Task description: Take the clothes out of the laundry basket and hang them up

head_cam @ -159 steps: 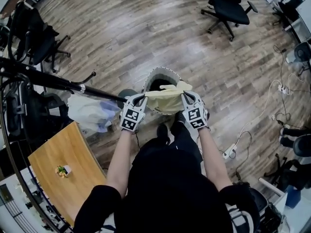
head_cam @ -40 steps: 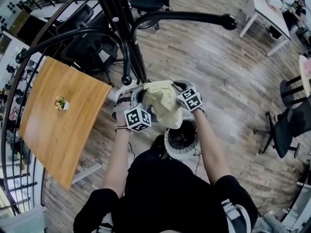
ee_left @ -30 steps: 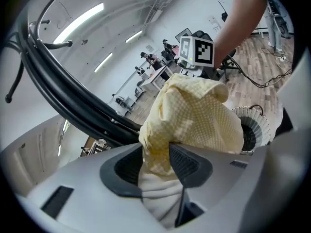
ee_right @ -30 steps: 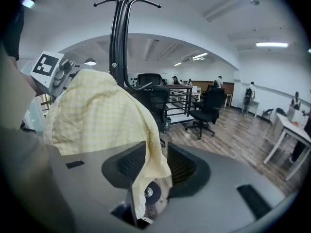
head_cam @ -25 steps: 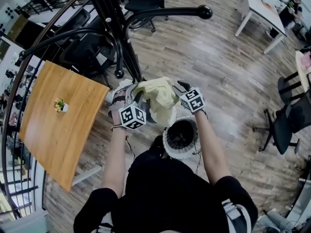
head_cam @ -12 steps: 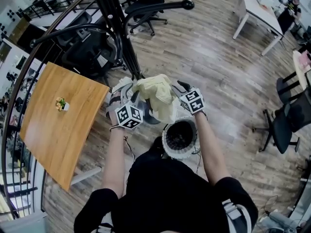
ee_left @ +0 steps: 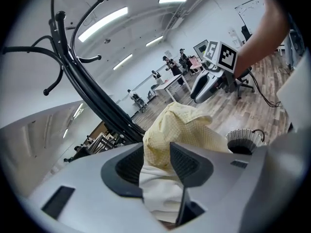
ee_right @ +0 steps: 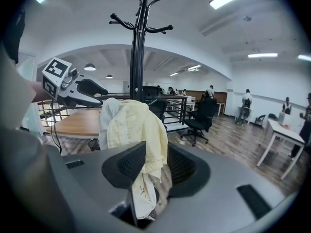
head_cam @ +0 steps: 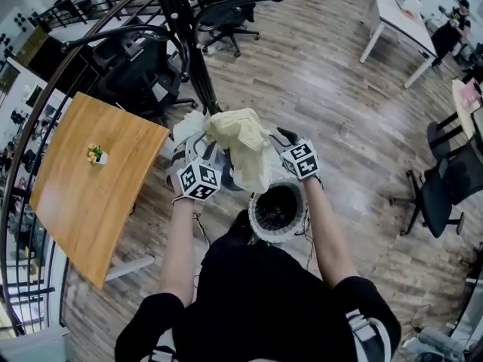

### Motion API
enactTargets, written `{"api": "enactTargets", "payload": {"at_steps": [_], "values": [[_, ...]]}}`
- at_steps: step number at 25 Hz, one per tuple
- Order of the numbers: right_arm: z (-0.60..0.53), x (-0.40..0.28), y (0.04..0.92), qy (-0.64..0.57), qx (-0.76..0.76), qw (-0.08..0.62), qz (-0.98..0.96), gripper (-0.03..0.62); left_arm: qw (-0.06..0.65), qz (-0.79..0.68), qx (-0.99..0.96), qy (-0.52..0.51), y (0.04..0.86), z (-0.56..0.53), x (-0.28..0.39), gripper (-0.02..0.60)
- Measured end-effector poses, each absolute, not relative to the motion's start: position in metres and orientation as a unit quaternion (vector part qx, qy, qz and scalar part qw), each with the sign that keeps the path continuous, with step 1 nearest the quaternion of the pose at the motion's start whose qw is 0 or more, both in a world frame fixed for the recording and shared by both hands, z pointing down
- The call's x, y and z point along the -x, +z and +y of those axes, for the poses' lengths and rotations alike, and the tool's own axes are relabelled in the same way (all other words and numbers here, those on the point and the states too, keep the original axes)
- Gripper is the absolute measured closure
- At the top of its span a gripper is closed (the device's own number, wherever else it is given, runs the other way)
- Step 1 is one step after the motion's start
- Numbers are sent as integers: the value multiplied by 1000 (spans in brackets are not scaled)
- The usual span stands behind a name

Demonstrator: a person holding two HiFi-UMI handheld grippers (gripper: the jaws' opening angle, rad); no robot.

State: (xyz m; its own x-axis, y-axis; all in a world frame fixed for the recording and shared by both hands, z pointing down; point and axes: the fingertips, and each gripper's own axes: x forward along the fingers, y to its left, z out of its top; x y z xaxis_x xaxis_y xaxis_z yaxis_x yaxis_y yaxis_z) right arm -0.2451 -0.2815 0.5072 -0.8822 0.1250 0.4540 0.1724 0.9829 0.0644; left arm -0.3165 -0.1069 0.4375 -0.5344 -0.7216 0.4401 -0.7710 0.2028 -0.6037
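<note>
Both grippers hold up a pale yellow garment (head_cam: 240,148) with a white lining. My left gripper (head_cam: 205,151) is shut on its left part, and in the left gripper view the cloth (ee_left: 181,130) is bunched between the pads of that gripper (ee_left: 159,163). My right gripper (head_cam: 276,143) is shut on the right part, with fabric (ee_right: 132,123) hanging down through that gripper (ee_right: 148,168). The round white laundry basket (head_cam: 266,234) stands on the floor just below the garment, its inside dark. A black coat rack (head_cam: 185,47) rises just beyond the garment, its hooks (ee_right: 160,29) bare.
A wooden table (head_cam: 90,202) with a small plant (head_cam: 96,154) lies to the left, bordered by a curved black railing (head_cam: 23,127). Black office chairs (head_cam: 139,70) stand behind the rack and another chair (head_cam: 441,194) at the right. A white desk (head_cam: 392,10) is far right.
Both grippers and the yellow garment have drifted a little up and toward the coat rack's pole. Both grips stay the same.
</note>
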Motion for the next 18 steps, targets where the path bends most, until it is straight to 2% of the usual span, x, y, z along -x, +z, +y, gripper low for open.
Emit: {"api": "enactTargets", "payload": {"at_steps": [18], "values": [[-255, 169, 502, -4, 85, 201, -976, 478, 92, -824, -473, 298, 460, -47, 256, 403]]}}
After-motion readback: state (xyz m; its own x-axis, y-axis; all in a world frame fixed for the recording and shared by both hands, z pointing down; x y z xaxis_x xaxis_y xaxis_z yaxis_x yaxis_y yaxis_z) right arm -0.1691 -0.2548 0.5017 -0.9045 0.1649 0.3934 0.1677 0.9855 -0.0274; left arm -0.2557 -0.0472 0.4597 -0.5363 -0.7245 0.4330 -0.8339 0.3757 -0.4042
